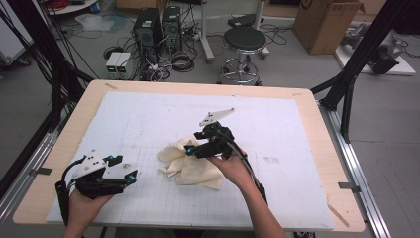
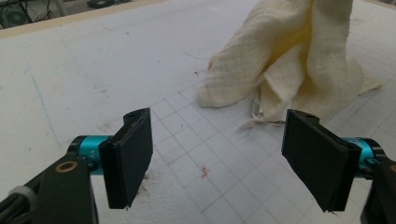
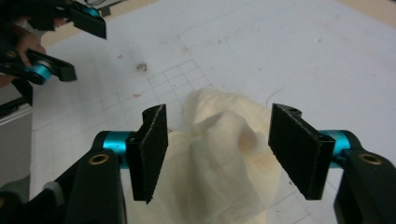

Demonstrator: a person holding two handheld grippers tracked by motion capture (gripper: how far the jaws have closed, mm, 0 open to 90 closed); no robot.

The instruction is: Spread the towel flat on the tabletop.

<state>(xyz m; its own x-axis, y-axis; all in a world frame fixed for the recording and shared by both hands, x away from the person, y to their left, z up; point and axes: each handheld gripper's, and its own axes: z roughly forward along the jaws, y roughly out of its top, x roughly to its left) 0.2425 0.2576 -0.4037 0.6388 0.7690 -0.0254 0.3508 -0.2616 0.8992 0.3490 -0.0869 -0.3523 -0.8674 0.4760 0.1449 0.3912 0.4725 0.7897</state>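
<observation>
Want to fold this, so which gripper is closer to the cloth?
Right. The right gripper hangs open right over the cloth; the left gripper is open, off to its left.

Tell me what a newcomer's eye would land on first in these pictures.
The crumpled cream cloth heaped near the middle of the white gridded mat stands out first. The right gripper hangs over it with jaws open on either side of a raised fold. The left gripper, also open, sits apart near the mat's left front.
</observation>
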